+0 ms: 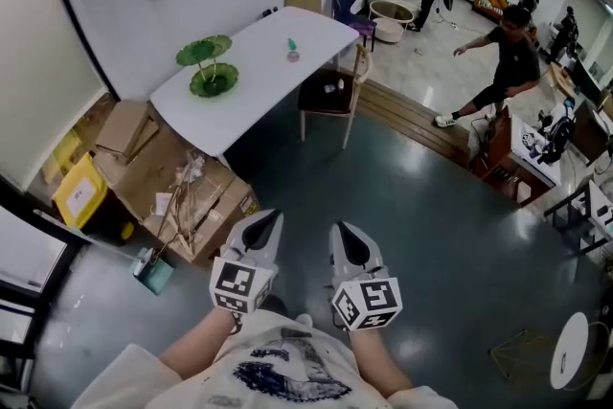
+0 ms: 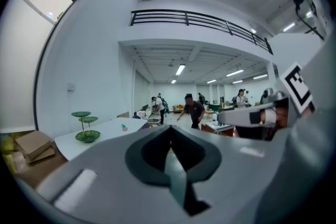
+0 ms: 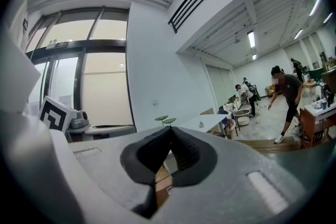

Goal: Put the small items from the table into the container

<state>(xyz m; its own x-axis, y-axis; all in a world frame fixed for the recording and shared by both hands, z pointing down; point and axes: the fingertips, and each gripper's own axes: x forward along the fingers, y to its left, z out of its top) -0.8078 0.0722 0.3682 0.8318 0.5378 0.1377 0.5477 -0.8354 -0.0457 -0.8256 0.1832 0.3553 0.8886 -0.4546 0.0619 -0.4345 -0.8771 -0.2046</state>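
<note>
Head view, way back from the table (image 1: 251,77)
Holding left gripper (image 1: 275,215) and right gripper (image 1: 341,227) side by side, both clenched empty

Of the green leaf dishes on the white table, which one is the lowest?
The wide bottom dish, resting on the white table; the two smaller dishes stand raised above it on thin stems.

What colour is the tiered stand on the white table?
The tiered stand is green; it shows best in the head view.
</note>
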